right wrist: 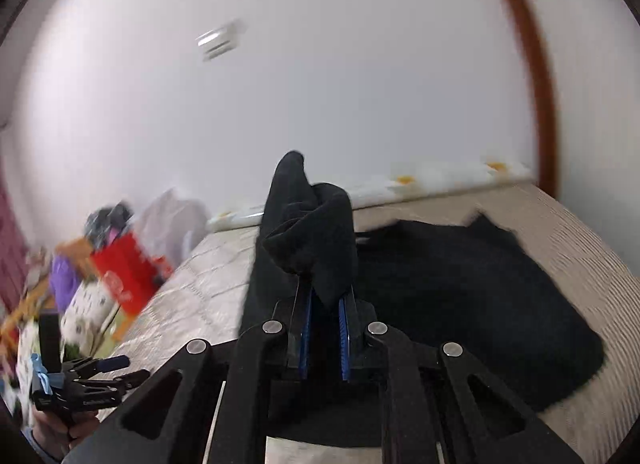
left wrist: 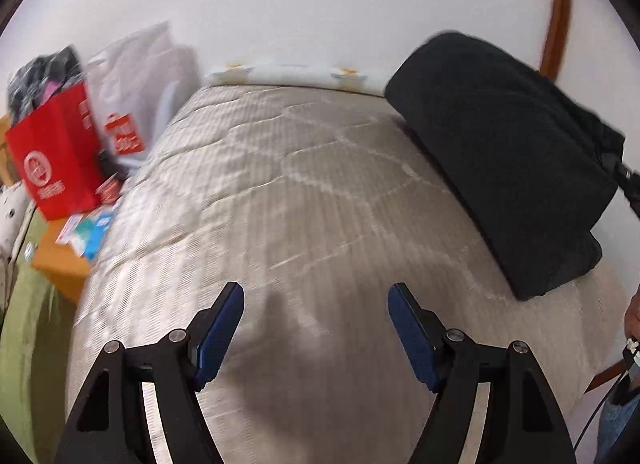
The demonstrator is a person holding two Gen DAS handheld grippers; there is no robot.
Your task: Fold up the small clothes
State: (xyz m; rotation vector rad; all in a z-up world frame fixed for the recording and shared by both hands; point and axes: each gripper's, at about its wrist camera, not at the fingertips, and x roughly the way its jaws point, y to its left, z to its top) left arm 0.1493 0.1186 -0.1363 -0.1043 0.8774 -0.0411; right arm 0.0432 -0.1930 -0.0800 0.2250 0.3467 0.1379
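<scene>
Over the bed (left wrist: 280, 184), left tongs (left wrist: 316, 304) hover spread wide apart with nothing between them; to the right, right tongs (right wrist: 325, 304) clamp the black garment (right wrist: 460, 284), lifting one bunched edge off the quilt.

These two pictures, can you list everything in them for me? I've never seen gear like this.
Black garment: one, black, on the bed's right side, one part lifted.
Bed: one, beige quilted cover, fills the middle.
Pillow: one, white with yellow marks, at the wall end.
Red bag: one, red with white print, left of the bed, dark clothes on top.
White bag: one, white, behind the red bag.
Wall: white, behind the bed.
Left claw: black with blue pads, open over bare bed.
Right claw: black with blue pads, shut on the garment.
</scene>
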